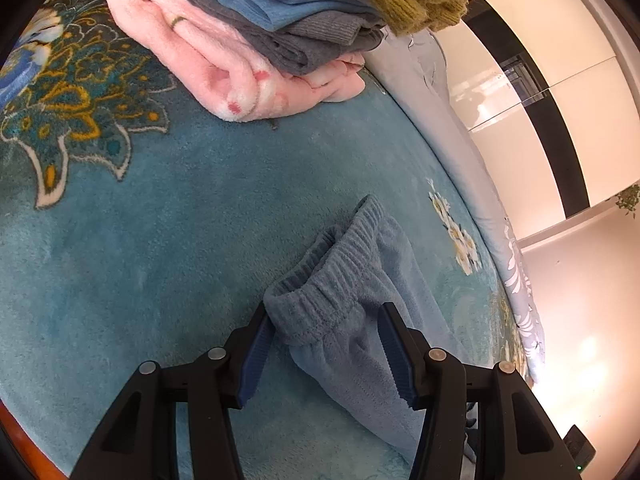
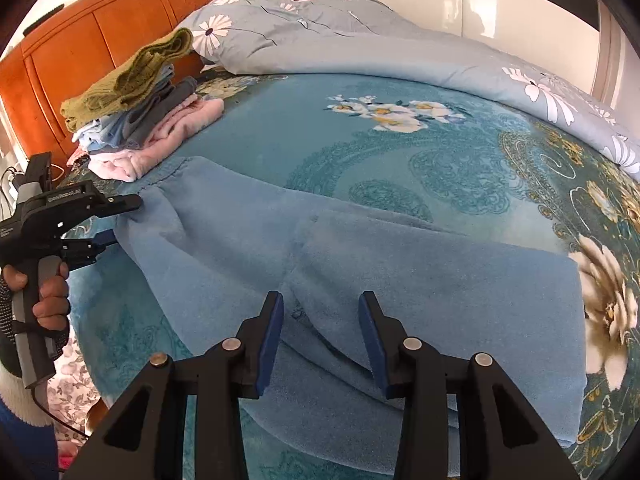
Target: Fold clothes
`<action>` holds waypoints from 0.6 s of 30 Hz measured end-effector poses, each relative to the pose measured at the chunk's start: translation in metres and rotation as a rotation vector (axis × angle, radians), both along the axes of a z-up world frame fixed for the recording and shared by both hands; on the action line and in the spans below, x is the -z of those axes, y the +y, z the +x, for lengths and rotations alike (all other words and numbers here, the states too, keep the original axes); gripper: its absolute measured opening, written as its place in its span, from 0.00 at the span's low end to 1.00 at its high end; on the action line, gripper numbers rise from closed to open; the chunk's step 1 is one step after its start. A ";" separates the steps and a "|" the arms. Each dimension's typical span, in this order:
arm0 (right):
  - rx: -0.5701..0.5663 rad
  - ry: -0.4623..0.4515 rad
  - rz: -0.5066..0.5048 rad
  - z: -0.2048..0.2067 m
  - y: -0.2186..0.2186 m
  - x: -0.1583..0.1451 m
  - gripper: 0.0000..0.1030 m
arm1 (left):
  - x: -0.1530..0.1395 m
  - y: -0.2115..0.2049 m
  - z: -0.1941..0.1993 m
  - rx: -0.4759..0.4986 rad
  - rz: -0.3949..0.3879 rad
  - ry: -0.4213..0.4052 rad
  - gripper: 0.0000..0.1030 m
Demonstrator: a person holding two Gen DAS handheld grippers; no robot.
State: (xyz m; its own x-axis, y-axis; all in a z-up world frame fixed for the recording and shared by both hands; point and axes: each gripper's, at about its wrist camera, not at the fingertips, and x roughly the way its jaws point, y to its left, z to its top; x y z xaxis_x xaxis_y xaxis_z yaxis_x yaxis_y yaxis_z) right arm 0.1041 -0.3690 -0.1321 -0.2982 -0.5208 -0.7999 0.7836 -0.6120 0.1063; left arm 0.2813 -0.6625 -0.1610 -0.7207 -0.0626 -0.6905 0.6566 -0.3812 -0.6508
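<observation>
Right wrist view: blue trousers (image 2: 360,272) lie flat across the bed (image 2: 260,128); right tool (image 2: 320,304) hovers released over the crotch. Left tool (image 1: 324,316) straddles the waistband, unclamped, probably to anchor a fold.

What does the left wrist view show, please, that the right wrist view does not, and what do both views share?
Only the left wrist view shows the ribbed elastic waistband of the light blue fleece trousers close up, lying between the left gripper's parted blue pads.

Only the right wrist view shows the orange wooden headboard, the hand holding the left gripper, the right gripper open above the trousers, and both trouser legs spread out.

Both show the stack of folded clothes topped by an olive knit, the teal floral blanket and the grey-blue flowered duvet.
</observation>
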 end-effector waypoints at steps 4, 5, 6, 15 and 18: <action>0.017 -0.071 -0.043 -0.008 0.004 -0.001 0.03 | 0.000 -0.002 0.000 0.001 0.006 0.005 0.55; 0.019 -0.094 -0.061 -0.010 0.006 -0.003 0.02 | 0.000 -0.002 0.000 0.001 0.006 0.006 0.55; 0.021 -0.116 -0.079 -0.012 0.008 -0.004 0.02 | 0.000 -0.002 0.000 0.001 0.007 0.007 0.55; -0.028 -0.170 -0.072 -0.002 0.003 0.007 0.05 | 0.001 -0.002 -0.001 -0.024 0.006 0.006 0.54; -0.010 -0.203 -0.116 -0.006 0.011 0.007 0.05 | -0.001 -0.001 -0.002 -0.036 -0.011 -0.015 0.52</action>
State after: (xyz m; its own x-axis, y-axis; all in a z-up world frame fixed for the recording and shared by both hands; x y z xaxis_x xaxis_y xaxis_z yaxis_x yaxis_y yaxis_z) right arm 0.0979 -0.3578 -0.1388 -0.1315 -0.6150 -0.7775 0.7451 -0.5786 0.3317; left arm 0.2791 -0.6633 -0.1601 -0.7077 -0.0956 -0.7000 0.6793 -0.3644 -0.6370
